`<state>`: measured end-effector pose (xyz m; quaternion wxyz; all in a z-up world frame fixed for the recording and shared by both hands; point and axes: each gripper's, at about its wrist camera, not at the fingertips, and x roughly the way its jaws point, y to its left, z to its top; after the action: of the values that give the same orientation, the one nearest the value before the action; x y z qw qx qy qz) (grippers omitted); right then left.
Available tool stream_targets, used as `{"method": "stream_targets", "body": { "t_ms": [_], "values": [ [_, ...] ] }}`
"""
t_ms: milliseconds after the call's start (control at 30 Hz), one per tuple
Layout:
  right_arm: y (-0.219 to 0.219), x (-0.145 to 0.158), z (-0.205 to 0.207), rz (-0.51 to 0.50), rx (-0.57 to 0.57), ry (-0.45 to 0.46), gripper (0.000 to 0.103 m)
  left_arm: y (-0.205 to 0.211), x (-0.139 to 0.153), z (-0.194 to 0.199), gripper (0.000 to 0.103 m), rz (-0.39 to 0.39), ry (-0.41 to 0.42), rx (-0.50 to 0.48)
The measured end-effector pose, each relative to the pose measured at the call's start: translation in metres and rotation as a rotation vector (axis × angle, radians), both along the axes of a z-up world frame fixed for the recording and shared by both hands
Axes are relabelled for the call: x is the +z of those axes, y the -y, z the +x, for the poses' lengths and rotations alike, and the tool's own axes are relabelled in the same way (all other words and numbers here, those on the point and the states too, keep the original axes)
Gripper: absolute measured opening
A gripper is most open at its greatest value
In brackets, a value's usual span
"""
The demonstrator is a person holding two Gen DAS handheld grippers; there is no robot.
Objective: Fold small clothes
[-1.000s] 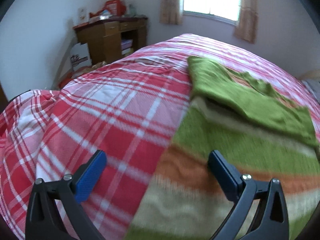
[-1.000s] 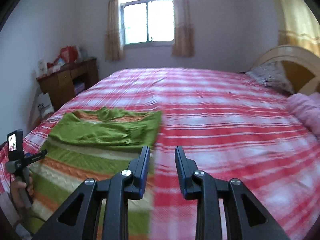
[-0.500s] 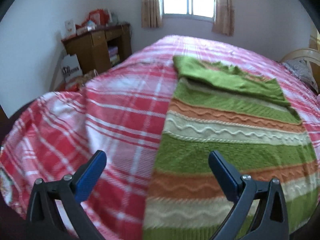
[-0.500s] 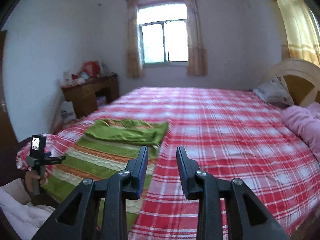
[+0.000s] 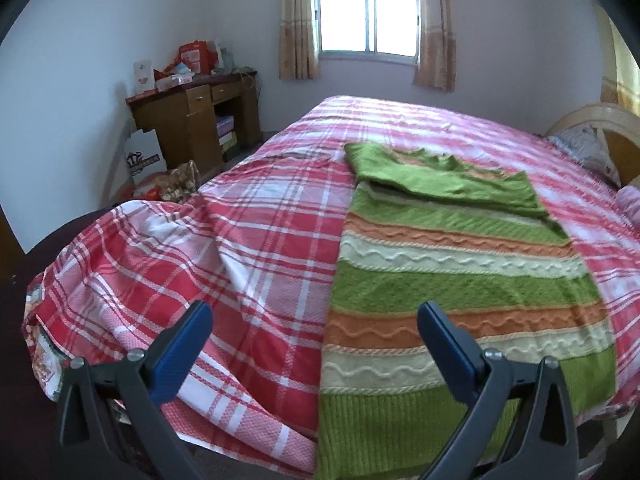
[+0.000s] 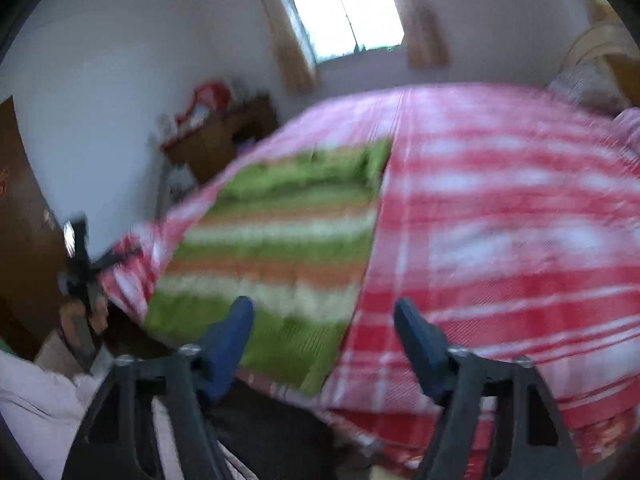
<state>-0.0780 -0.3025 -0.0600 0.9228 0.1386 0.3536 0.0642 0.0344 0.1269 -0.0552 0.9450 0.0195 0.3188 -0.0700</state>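
we hover both grippers at the bed's (image 5: 260, 240) near edge over the sweater's (image 5: 460, 280) hem; left gripper (image 5: 316, 344) spread empty, right gripper (image 6: 324, 336) opening, nothing between, ready to pinch corners.

Bedspread (image 5: 260, 240) left of sweater (image 5: 460, 292) bare

Home bedroom: large bed with red-and-white plaid cover (image 5: 260, 240); beyond its far edge, curtained window (image 5: 366, 20); left of bed, cluttered brown wooden desk (image 5: 192, 120); right, pale wooden headboard (image 5: 600, 120) with pillow.
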Motion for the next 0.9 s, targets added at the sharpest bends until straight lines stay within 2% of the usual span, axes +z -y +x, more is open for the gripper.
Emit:
{"method": "stream_targets", "body": {
  "t_ms": [67,200,267,333,400,667,733,767,800,900],
  "values": [
    [-0.012,-0.025,0.017,-0.022,0.016,-0.083,0.061,-0.003,0.003,-0.002,0.103,-0.008,0.016,0.006],
    [-0.025,-0.063,0.032,-0.019,0.041,-0.192,0.058,-0.01,0.003,-0.001,0.103,-0.024,0.02,0.026],
    [-0.029,-0.075,0.032,-0.025,0.04,-0.198,0.058,-0.013,0.0,-0.001,0.103,-0.036,0.017,0.031],
    [-0.031,-0.074,0.032,-0.028,0.052,-0.194,0.056,-0.015,-0.004,0.001,0.103,-0.039,0.005,0.039],
    [-0.033,-0.074,0.037,0.007,0.091,-0.232,0.027,-0.016,-0.007,0.002,0.103,-0.04,-0.006,0.049],
    [-0.027,-0.085,0.051,0.144,0.094,-0.298,0.025,-0.022,-0.002,-0.001,0.103,-0.055,0.012,0.053],
    [-0.025,-0.082,0.051,0.153,0.088,-0.305,0.018,-0.025,0.0,-0.002,0.103,-0.055,0.021,0.061],
    [-0.026,-0.079,0.051,0.126,0.087,-0.307,0.006,-0.026,0.001,-0.001,0.103,-0.056,0.022,0.063],
    [-0.027,-0.077,0.05,0.13,0.093,-0.308,0.006,-0.028,0.002,0.0,0.103,-0.058,0.022,0.069],
    [-0.024,-0.058,0.051,0.289,0.14,-0.263,0.006,-0.032,0.003,0.002,0.103,-0.067,0.024,0.08]
  ]
}}
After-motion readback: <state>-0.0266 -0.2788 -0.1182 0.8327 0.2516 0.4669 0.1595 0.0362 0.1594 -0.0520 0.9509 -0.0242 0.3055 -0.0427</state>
